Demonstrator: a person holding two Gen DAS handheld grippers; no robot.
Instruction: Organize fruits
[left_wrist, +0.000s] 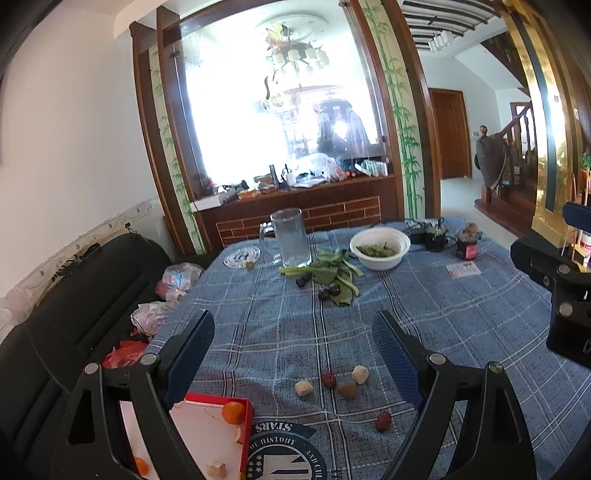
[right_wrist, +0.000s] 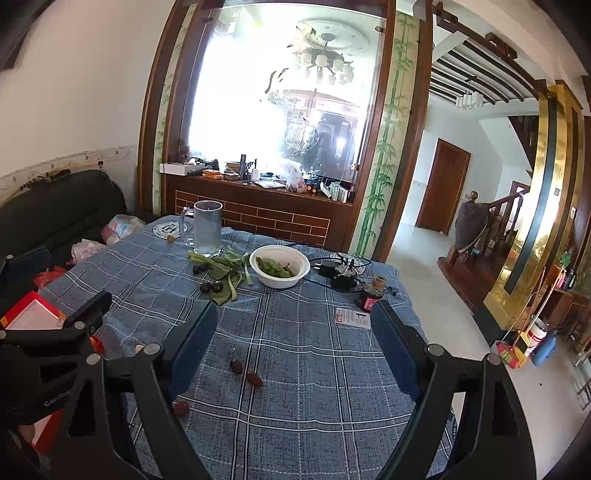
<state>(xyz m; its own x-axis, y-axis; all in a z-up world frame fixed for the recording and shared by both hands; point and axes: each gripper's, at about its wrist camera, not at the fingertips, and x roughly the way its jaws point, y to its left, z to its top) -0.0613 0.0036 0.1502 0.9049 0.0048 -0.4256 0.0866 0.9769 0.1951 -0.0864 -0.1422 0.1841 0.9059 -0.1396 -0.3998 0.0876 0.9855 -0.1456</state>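
Observation:
A red box (left_wrist: 207, 435) with a white inside sits at the near left of the table and holds two oranges (left_wrist: 233, 411) and pale fruit pieces. Loose on the blue checked cloth lie red dates (left_wrist: 328, 379), pale chunks (left_wrist: 303, 388) and a brownish piece (left_wrist: 347, 390). My left gripper (left_wrist: 293, 347) is open and empty above them. My right gripper (right_wrist: 293, 345) is open and empty over two red dates (right_wrist: 236, 366); a third date (right_wrist: 181, 408) lies by its left finger. Dark plums (left_wrist: 328, 291) lie among green leaves farther back.
A glass mug (left_wrist: 290, 238), a white bowl of greens (left_wrist: 379, 246), leafy greens (left_wrist: 332, 275), a small red jar (left_wrist: 467, 247), a card (left_wrist: 463, 270) and black cables stand at the table's far side. A black sofa (left_wrist: 74, 314) with plastic bags lies left.

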